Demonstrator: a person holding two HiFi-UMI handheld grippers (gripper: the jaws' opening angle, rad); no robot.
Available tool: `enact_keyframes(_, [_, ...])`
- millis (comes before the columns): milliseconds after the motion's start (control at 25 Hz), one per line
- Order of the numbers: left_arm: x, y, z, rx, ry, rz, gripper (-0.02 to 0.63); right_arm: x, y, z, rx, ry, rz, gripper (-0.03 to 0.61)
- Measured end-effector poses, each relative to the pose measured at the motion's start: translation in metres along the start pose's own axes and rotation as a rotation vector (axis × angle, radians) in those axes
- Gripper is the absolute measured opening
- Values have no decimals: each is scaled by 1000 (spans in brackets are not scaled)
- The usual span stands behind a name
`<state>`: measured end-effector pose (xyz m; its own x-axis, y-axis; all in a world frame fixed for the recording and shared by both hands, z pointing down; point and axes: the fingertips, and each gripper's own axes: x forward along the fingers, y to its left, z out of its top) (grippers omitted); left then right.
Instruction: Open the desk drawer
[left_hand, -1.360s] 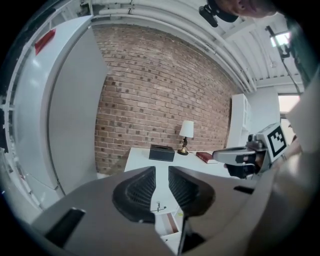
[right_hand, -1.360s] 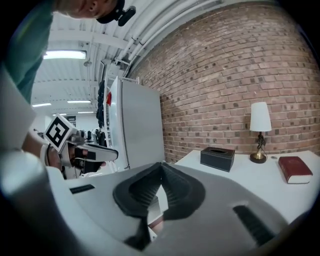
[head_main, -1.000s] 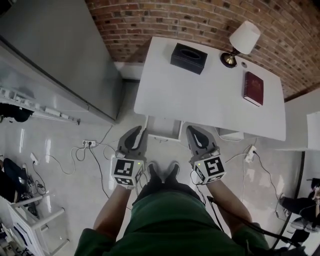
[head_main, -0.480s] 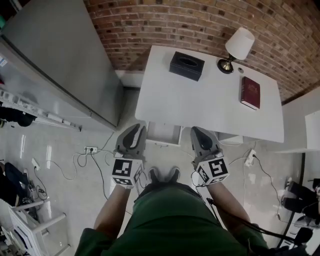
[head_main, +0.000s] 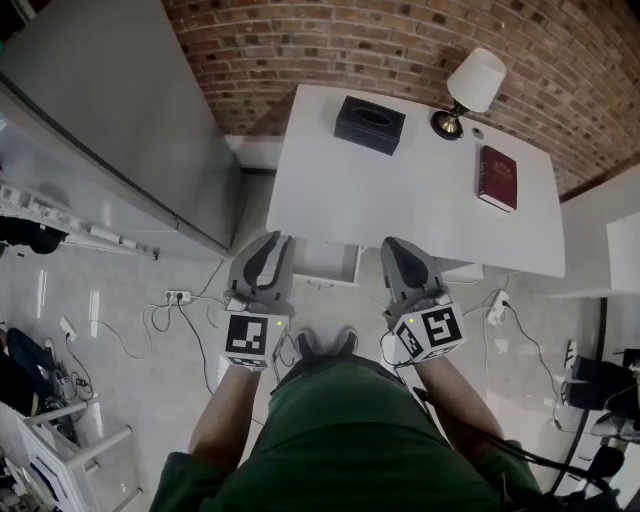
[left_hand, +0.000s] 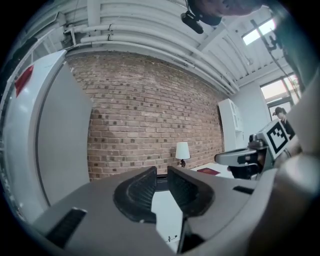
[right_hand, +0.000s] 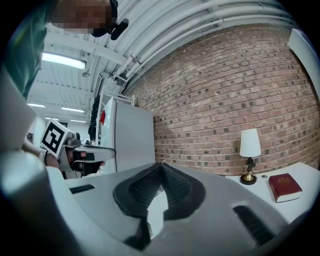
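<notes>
The white desk (head_main: 400, 200) stands against a brick wall. Its drawer (head_main: 330, 262) juts out from under the front edge, open, with its inside showing white. My left gripper (head_main: 272, 242) hovers just left of the drawer, its jaws a narrow gap apart with nothing between them; the left gripper view shows the left gripper (left_hand: 161, 172) pointing level at the desk top. My right gripper (head_main: 396, 246) hovers just right of the drawer; in the right gripper view the right gripper (right_hand: 161, 166) has its tips touching and holds nothing. Neither gripper touches the drawer.
On the desk are a black tissue box (head_main: 370, 124), a lamp (head_main: 470, 85) and a red book (head_main: 497, 178). A tall grey cabinet (head_main: 120, 120) stands to the left. Cables and a power strip (head_main: 178, 296) lie on the floor. The person's feet (head_main: 325, 345) are below the drawer.
Both grippers have risen and now look larger, overlapping the desk's front edge on either side of the drawer. The drawer stays open as before.
</notes>
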<state>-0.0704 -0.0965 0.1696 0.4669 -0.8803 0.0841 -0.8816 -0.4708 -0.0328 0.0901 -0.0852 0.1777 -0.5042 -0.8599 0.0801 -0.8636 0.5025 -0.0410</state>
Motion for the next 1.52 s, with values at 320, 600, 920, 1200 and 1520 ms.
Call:
enact_keyframes(320, [5,-12,8,42,21,-28,58,6,-8,8,-23,-25,-2,2])
enact_keyframes(600, [6,-15,5,43,40,-38,57,6,-16,5,-12,-24,-11,2])
enact_keyframes(920, [8,-12,6,47,49,-27,48,5,-21,3,-41,-14,-22,3])
enact_keyframes(1200, [5,-10,3,49,57,-22,48,6,-21,0,-55,2,-40,0])
enact_keyframes(1520, [4,-10,1,44,64,-18,48,4,-16,1,-78,-2,-13,0])
